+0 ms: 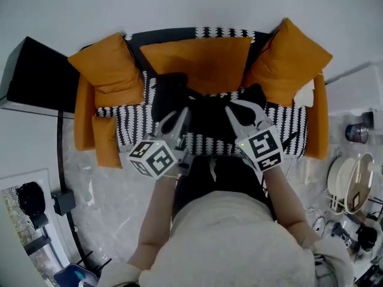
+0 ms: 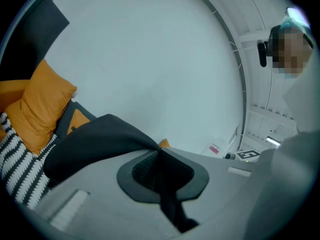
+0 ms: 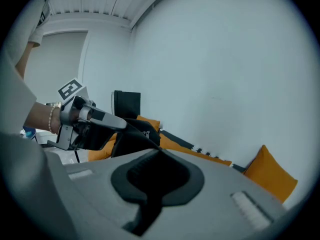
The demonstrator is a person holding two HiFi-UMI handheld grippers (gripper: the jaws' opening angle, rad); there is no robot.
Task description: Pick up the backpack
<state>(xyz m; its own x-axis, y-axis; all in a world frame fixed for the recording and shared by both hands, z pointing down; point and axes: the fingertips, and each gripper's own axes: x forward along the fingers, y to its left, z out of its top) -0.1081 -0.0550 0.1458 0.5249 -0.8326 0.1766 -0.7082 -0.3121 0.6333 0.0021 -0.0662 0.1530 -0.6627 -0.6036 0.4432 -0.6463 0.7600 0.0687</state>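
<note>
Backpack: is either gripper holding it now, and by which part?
Both. The left gripper and the right gripper are each shut on black fabric near the top of the backpack; strap or body cannot be told.

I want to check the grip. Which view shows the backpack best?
Head view: the black backpack is held between left gripper and right gripper, with the sofa behind. Each gripper view shows only a fold of its fabric pinched in shut jaws.
</note>
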